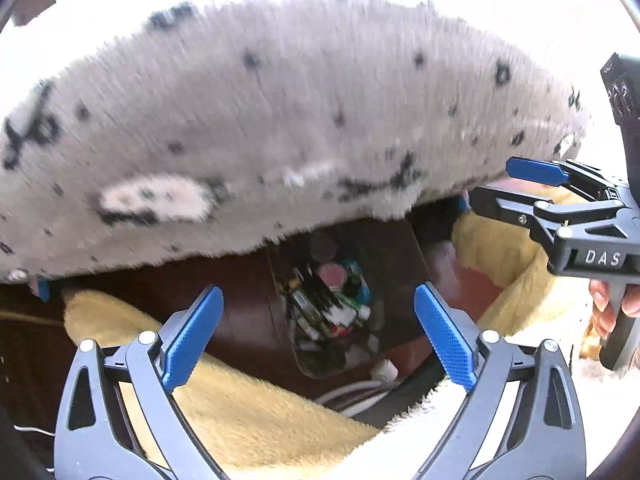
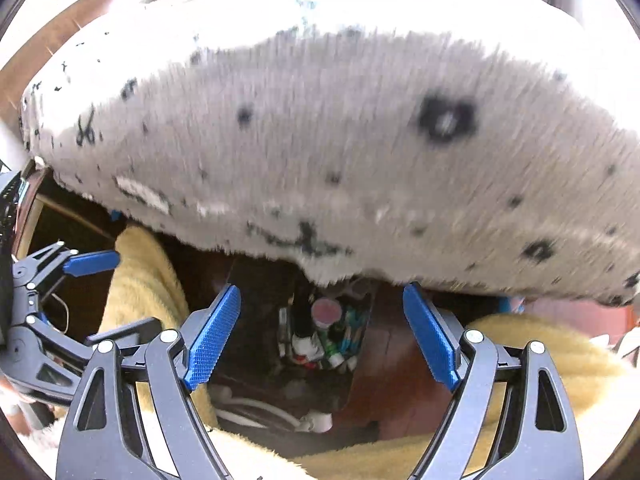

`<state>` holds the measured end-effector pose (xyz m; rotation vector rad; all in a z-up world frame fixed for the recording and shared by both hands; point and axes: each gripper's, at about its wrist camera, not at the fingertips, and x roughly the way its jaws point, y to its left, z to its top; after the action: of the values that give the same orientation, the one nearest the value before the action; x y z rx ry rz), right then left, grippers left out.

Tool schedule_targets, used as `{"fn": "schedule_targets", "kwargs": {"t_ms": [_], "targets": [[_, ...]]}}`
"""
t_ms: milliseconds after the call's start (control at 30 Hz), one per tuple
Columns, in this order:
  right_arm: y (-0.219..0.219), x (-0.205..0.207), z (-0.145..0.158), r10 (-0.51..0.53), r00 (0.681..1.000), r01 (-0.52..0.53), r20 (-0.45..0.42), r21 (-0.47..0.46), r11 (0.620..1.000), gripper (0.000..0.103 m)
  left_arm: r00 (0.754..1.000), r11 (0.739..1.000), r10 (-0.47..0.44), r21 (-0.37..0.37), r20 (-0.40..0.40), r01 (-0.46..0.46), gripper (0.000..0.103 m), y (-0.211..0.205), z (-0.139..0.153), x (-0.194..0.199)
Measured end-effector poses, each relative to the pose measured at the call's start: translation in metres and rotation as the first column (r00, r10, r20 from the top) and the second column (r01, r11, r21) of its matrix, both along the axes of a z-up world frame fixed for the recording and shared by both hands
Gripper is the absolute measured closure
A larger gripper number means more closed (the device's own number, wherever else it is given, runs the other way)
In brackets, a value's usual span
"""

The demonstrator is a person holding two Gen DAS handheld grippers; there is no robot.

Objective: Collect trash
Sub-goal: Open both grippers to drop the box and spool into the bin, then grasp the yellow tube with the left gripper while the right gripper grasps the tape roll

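Observation:
A heap of small trash [image 1: 328,304], with a pink round lid, green and white bits, lies in a dark wooden gap below a big grey furry cushion [image 1: 280,120]. It also shows in the right wrist view [image 2: 324,336]. My left gripper [image 1: 320,332] is open and empty, hovering over the gap. My right gripper [image 2: 320,336] is open and empty, over the same gap. The right gripper shows at the right of the left wrist view [image 1: 520,184]; the left gripper shows at the left of the right wrist view [image 2: 96,292].
The grey spotted cushion [image 2: 340,152] overhangs the gap from above. Yellow fleece covers [image 1: 256,408] [image 2: 144,280] lie on both sides. White cables and a plug [image 2: 280,416] lie in the gap's near end. Dark red wood [image 1: 248,308] lines the gap.

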<state>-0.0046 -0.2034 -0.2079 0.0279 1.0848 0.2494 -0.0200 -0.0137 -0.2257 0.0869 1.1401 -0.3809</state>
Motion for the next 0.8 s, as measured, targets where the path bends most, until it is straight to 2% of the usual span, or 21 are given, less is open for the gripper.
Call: {"fn": "schedule_targets", "kwargs": {"t_ms": [100,300,467,600,800], "targets": [[-0.007,0.004,0.023,-0.016,0.998,0.017,0.061,-0.004,1.000,0.012,0.998,1.000,0.010,0.000,0.069,-0.010,0.012,0.006,0.023,0.004],[-0.024,0.021,0.066,-0.042,0.985,0.045,0.167,-0.009,0.999,0.011,0.982,0.998,0.057,-0.002,0.179,-0.058,0.011,0.021,0.059,0.024],[-0.032,0.048,0.093,-0.052,0.972,0.059,0.230,-0.023,0.998,0.010,0.968,0.996,0.067,0.036,0.242,-0.078,0.011,0.027,0.081,0.054],[-0.033,0.073,0.104,-0.052,0.965,0.064,0.257,-0.038,0.997,0.010,0.958,0.995,0.079,0.042,0.277,-0.095,0.011,0.031,0.091,0.082],[-0.029,0.128,0.110,-0.059,0.967,0.069,0.250,-0.033,0.997,0.010,0.956,0.994,0.086,0.045,0.281,-0.103,0.011,0.033,0.089,0.130]]}}
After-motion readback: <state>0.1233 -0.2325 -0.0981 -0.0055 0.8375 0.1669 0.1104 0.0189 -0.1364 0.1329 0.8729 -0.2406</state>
